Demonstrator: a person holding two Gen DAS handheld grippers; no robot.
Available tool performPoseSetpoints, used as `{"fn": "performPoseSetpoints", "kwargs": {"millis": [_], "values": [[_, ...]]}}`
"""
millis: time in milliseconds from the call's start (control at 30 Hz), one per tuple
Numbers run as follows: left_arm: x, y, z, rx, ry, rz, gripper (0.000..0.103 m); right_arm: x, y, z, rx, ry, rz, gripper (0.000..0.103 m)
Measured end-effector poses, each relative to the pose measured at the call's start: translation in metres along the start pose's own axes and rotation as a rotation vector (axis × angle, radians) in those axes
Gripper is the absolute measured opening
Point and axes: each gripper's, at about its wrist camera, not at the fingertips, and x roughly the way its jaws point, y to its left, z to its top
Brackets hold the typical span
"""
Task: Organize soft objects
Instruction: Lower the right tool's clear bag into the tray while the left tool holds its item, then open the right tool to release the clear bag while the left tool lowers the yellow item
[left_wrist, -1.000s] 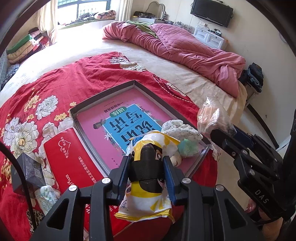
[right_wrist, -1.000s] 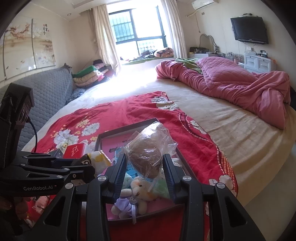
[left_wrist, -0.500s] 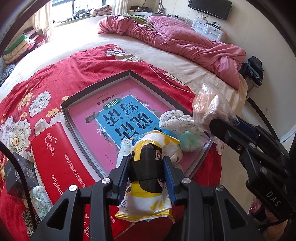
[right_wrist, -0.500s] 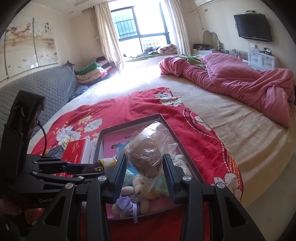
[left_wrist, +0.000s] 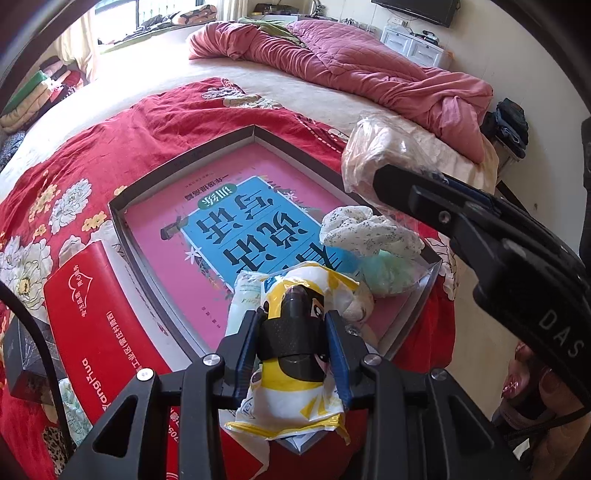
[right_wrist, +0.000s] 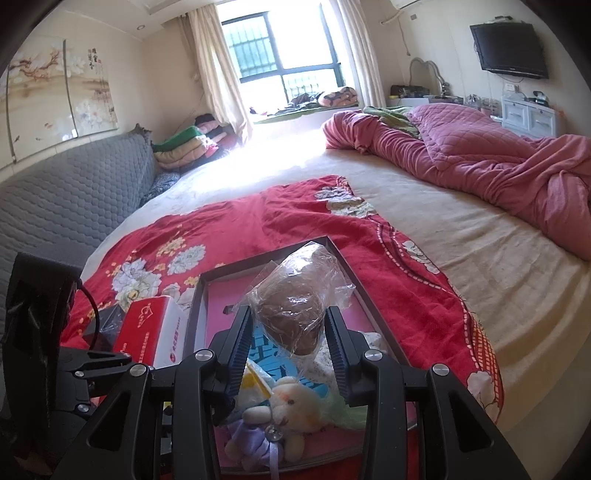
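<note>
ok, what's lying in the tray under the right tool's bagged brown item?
Right wrist view: a small cream plush bear in the grey tray, beside a speckled white cloth.

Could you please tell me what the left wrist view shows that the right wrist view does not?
Only the left wrist view shows the left gripper clamping the yellow-and-white packet, and the tray's book cover nearly whole. Only the right wrist view shows the window, grey sofa and plush bear. Both show the tray, red box and the right gripper's clear-bagged brown item.
</note>
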Motion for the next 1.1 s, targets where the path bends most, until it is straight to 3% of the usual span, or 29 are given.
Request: {"fn": "performPoseSetpoints", "kwargs": {"millis": [867, 1100], "values": [[0.011, 0.004, -0.001, 0.006, 0.013, 0.023, 0.037, 0.078, -0.011, -0.014, 0.039, 0.232, 0.001, 0.041], [0.013, 0.003, -0.001, 0.006, 0.015, 0.026, 0.037, 0.089, -0.01, -0.017, 0.028, 0.251, -0.014, 0.041]]}}
